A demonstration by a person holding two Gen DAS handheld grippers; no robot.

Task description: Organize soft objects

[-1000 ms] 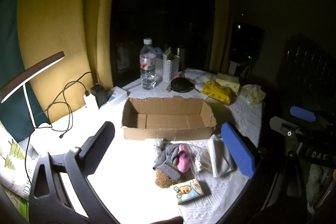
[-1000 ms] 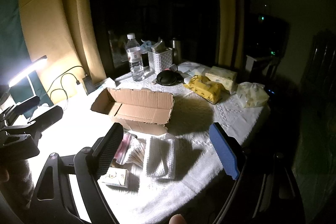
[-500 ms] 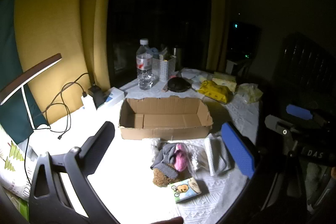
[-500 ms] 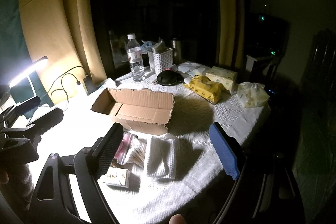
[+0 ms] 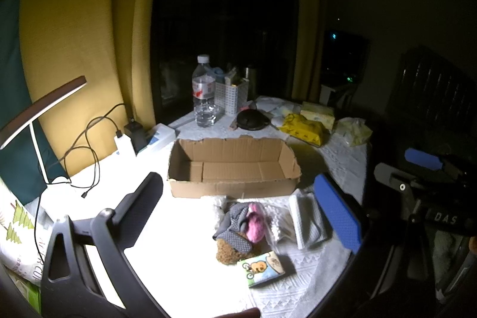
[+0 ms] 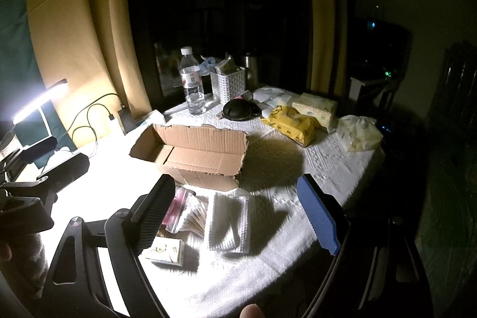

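An empty open cardboard box (image 5: 232, 169) (image 6: 193, 154) sits mid-table. In front of it lie a grey-and-pink sock bundle (image 5: 243, 221), a brown plush (image 5: 228, 251), a small tissue pack with a cartoon print (image 5: 263, 268) (image 6: 165, 251), a bag of cotton swabs (image 6: 193, 218) and a folded white towel (image 5: 304, 218) (image 6: 229, 221). My left gripper (image 5: 244, 213) is open and empty, held above these items. My right gripper (image 6: 238, 216) is open and empty above the towel. The right gripper also shows at the right edge of the left wrist view (image 5: 423, 169).
A desk lamp (image 5: 41, 103) and cables (image 5: 89, 145) stand at the left. Behind the box are a water bottle (image 5: 204, 91), a white basket (image 5: 231, 93), a black round case (image 5: 252, 119), yellow wipes packs (image 5: 304, 127) and a plastic bag (image 6: 359, 133). The table edge runs along the right.
The left wrist view has shifted slightly, so the box and items sit a little lower left. Both grippers stay open and nothing was picked up.
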